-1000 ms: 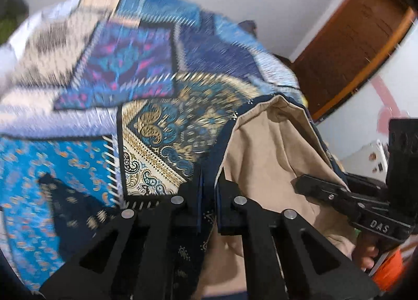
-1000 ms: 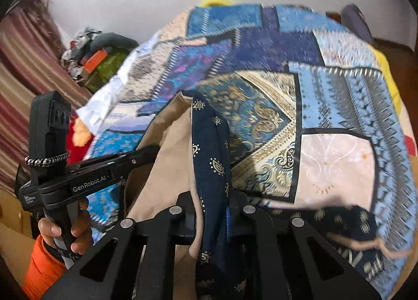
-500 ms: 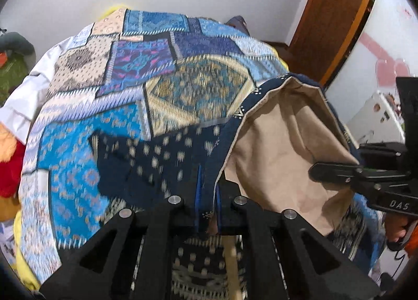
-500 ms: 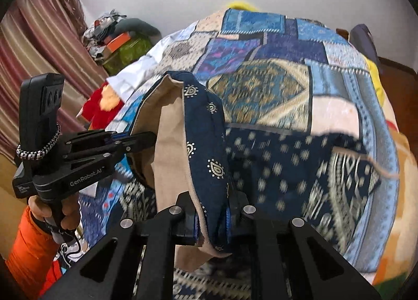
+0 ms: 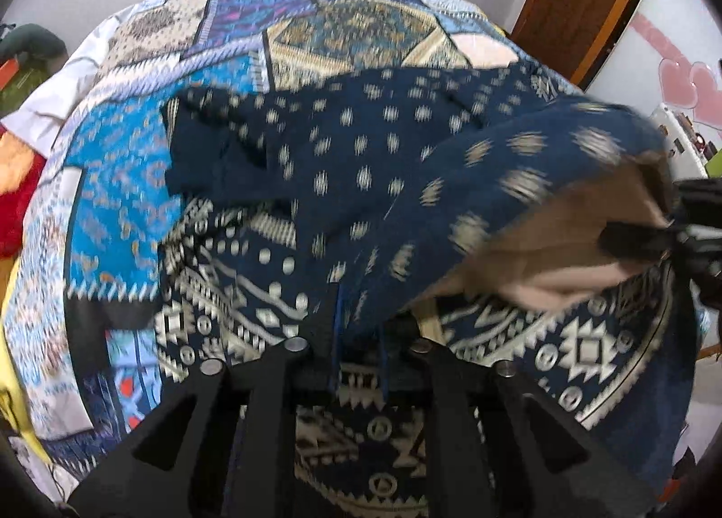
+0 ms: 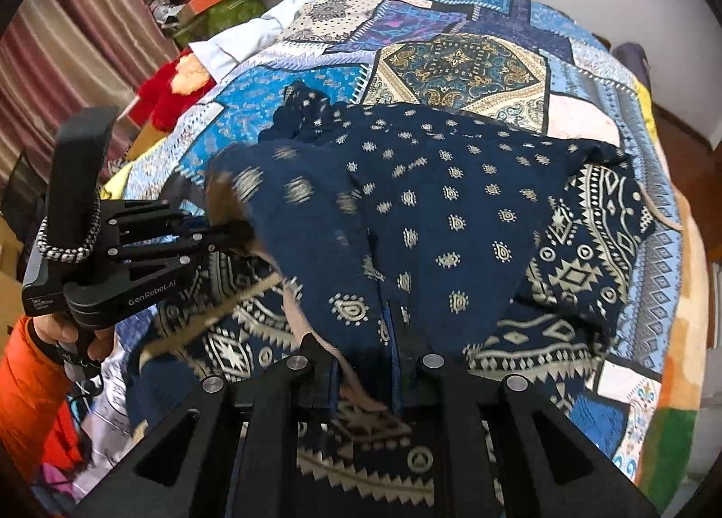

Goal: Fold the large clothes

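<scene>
Bed (image 6: 586, 121) under patchwork quilt (image 5: 149, 157); navy patterned garment (image 6: 451, 211) spread on quilt

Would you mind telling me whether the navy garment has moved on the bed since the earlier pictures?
Yes. The navy garment has been drawn toward the camera across the patchwork bedspread, now covering patches that showed before.

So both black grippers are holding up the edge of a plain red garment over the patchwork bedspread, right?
Not quite: the garment is navy blue with pale printed motifs and a tan lining, not plain red. The right wrist view shows it, pinched in the right gripper and left gripper over the patchwork bedspread.
</scene>
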`<move>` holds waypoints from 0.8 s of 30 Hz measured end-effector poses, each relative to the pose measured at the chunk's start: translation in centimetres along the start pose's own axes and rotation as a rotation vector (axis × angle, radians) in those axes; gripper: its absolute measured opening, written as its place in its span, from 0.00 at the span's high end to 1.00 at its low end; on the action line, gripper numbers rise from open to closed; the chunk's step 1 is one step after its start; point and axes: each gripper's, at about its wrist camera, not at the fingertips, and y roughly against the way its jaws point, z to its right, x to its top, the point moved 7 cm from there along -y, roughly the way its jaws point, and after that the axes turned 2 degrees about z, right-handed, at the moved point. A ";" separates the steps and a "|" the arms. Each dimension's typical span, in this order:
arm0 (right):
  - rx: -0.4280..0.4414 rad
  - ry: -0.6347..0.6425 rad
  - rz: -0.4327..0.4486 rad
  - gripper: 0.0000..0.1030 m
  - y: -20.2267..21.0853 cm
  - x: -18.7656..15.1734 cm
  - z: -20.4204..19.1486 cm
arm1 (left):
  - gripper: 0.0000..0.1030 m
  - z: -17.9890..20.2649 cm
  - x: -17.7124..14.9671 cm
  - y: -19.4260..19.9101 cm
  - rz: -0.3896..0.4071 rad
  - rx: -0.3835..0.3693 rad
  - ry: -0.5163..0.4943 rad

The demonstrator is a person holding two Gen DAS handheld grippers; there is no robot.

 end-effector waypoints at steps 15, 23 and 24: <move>-0.022 -0.059 0.107 0.87 4.6 -1.6 1.8 | 0.74 -4.5 -2.9 3.4 0.005 0.130 0.041; -0.030 -0.023 0.090 0.87 5.7 -2.3 1.1 | 0.55 -2.6 4.4 6.9 0.137 0.103 0.016; -0.036 -0.018 0.092 0.87 5.9 -2.4 1.0 | 0.51 -2.1 5.0 7.0 0.146 0.083 0.015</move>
